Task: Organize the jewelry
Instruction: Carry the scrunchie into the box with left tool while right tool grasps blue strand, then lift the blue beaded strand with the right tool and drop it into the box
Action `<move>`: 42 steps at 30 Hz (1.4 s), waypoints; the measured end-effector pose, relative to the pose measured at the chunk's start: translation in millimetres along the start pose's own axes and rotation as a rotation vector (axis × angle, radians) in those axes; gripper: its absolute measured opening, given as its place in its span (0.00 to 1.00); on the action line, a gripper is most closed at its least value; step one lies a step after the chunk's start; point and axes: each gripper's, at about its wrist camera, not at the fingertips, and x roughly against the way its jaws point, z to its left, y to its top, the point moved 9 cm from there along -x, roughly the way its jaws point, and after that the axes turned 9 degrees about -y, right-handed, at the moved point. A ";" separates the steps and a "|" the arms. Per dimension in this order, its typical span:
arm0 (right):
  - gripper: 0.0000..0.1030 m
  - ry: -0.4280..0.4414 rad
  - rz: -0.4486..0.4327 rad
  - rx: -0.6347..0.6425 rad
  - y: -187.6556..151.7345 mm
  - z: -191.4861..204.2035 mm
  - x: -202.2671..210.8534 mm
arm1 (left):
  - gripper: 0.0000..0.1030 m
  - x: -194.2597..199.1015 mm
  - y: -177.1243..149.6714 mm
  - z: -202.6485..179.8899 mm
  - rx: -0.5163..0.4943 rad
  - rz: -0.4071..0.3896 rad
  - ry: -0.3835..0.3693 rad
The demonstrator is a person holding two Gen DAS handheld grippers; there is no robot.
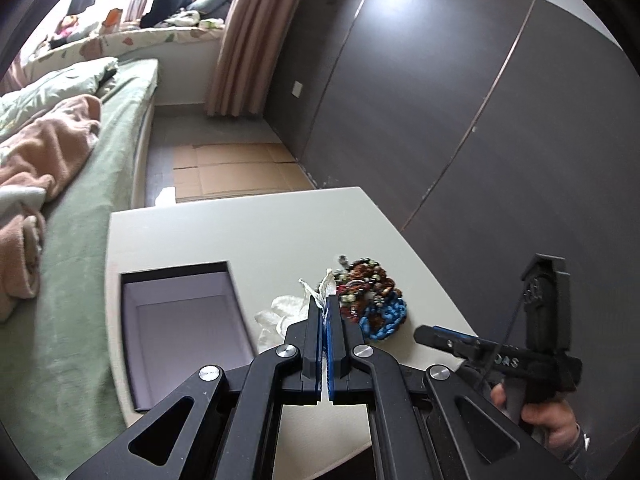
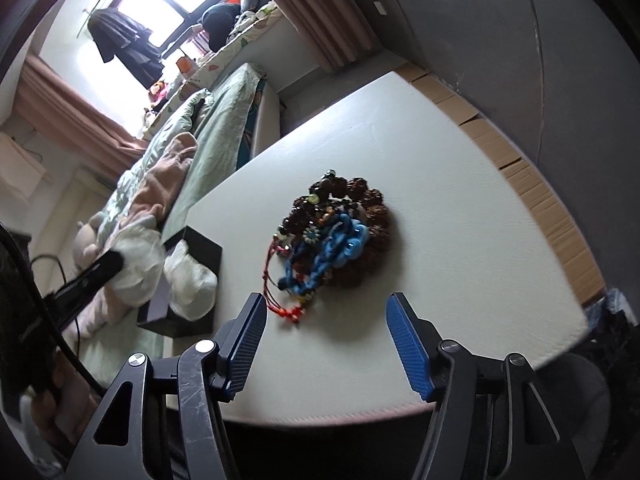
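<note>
**White wrapping lifted clear, bracelets next**

Left wrist view: left claw (image 1: 323, 305) closest, pads pinched tight on a scrap of white wrapping (image 1: 280, 312), held between the open box (image 1: 180, 328) and the bracelet pile (image 1: 370, 296). Right claw (image 1: 424, 334) poking in from the right, low over the table (image 1: 256, 232).

Right wrist view: right claw (image 2: 326, 322) spread wide, empty, lined up just short of the bracelet pile (image 2: 340, 232). Box (image 2: 200, 252) off to the left, wrapping (image 2: 188, 280) spilling over it. Looks like early sorting. Next, probably: ease forward, straddle one bracelet, close gently, beads likely to snag neighbours.
</note>
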 end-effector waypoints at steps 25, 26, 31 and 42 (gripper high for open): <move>0.09 0.076 0.031 -0.104 8.3 17.9 -21.0 | 0.00 66.7 20.5 49.1 0.044 -0.112 0.092; 0.09 0.083 0.020 -0.094 10.1 22.2 -15.0 | 0.00 66.6 22.3 50.5 0.045 -0.114 0.095; 0.09 0.125 -0.024 -0.040 18.1 47.8 11.4 | 0.01 61.7 26.7 57.7 0.081 -0.098 0.085; 0.09 0.230 -0.013 0.102 14.3 125.3 18.1 | 0.84 57.2 13.7 85.8 0.231 -0.089 0.056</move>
